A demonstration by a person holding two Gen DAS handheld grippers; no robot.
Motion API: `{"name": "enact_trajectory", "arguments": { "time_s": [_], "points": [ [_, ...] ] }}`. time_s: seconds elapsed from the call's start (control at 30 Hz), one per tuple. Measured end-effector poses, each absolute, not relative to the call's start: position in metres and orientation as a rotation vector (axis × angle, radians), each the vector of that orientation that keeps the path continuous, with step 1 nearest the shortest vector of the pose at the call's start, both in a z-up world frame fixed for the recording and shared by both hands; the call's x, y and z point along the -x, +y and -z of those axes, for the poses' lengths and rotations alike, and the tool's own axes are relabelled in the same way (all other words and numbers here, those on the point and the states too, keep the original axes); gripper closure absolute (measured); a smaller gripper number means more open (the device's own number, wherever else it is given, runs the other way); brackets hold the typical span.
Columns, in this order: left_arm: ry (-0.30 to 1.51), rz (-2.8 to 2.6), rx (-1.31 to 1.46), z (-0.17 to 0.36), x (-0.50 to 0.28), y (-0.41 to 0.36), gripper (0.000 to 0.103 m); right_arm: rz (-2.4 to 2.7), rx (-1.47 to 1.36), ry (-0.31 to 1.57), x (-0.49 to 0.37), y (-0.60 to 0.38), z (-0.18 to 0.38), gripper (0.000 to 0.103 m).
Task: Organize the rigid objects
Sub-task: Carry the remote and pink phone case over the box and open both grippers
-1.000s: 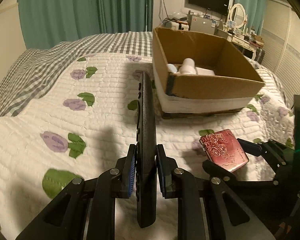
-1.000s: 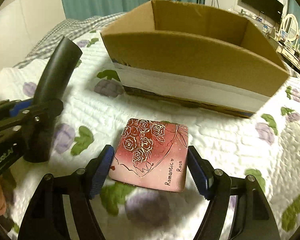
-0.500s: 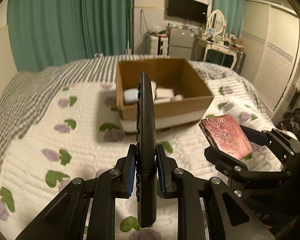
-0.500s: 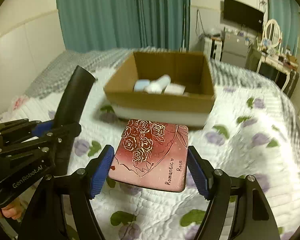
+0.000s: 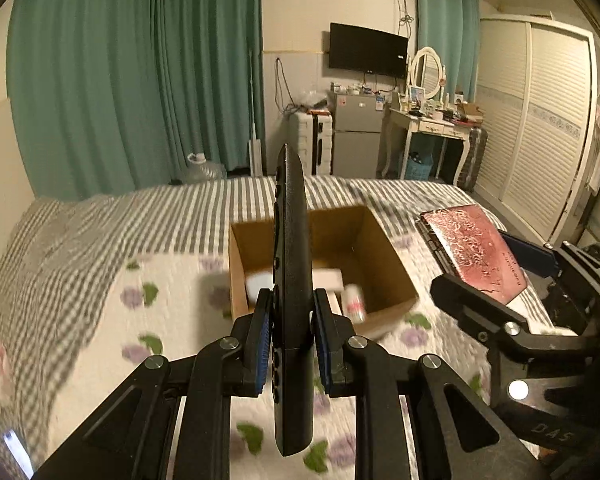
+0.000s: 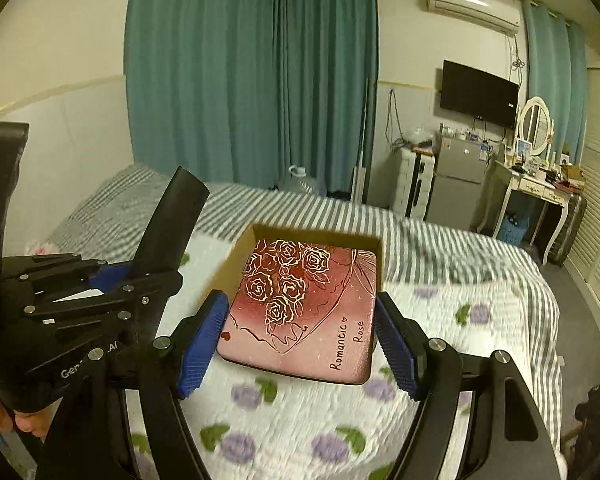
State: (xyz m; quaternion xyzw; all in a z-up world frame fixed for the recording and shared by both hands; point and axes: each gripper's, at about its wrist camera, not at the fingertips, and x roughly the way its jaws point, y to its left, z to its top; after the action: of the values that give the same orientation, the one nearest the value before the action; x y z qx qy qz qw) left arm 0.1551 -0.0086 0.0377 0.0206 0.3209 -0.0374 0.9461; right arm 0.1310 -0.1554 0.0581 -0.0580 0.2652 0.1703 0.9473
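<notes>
My left gripper (image 5: 288, 344) is shut on a long black remote control (image 5: 291, 280), held on edge high above the bed. My right gripper (image 6: 300, 344) is shut on a flat red tin with gold roses (image 6: 304, 308), also held high; the tin shows at the right of the left wrist view (image 5: 474, 256). An open cardboard box (image 5: 384, 260) sits on the quilt below, with a white bottle (image 5: 354, 304) and other pale items inside. In the right wrist view the tin covers most of the box (image 6: 236, 252). The left gripper and remote (image 6: 168, 232) appear at the left there.
The bed has a white quilt with purple flowers (image 5: 168, 320) and a grey checked blanket (image 5: 100, 232) beyond. Green curtains (image 5: 140, 80), a fridge (image 5: 358, 136), a dressing table (image 5: 432, 124) and a white wardrobe (image 5: 540, 128) stand past the bed.
Both grippers have risen well above the bed with their objects. The tin was lifted off the quilt. The box now looks smaller and lower in both views.
</notes>
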Motion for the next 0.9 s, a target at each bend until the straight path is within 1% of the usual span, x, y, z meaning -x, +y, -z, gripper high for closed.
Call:
{"name": "enact_trajectory", "arguments": {
  "time_s": [0.2, 0.33, 0.5, 0.67, 0.77, 0.9],
  "points": [
    [0.688, 0.094, -0.047, -0.035, -0.219, -0.007, 0.083, -0.343, 0.110, 0.525, -0.187, -0.157, -0.074, 0.030],
    [0.730, 0.090, -0.070, -0.018, -0.260, -0.008, 0.083, -0.346, 0.112, 0.541, -0.229, -0.156, -0.068, 0.030],
    [0.803, 0.098, -0.099, 0.017, -0.298, -0.016, 0.083, -0.347, 0.107, 0.604, -0.282, -0.155, -0.039, 0.030],
    [0.870, 0.131, -0.109, 0.054, -0.317, -0.019, 0.083, -0.343, 0.123, 0.687, -0.326, -0.154, 0.007, 0.030],
    [0.916, 0.147, -0.115, 0.078, -0.325, -0.020, 0.083, -0.348, 0.127, 0.724, -0.339, -0.154, 0.031, 0.030],
    [0.951, 0.152, -0.113, 0.093, -0.332, -0.021, 0.083, -0.352, 0.136, 0.756, -0.354, -0.153, 0.050, 0.030]
  ]
}}
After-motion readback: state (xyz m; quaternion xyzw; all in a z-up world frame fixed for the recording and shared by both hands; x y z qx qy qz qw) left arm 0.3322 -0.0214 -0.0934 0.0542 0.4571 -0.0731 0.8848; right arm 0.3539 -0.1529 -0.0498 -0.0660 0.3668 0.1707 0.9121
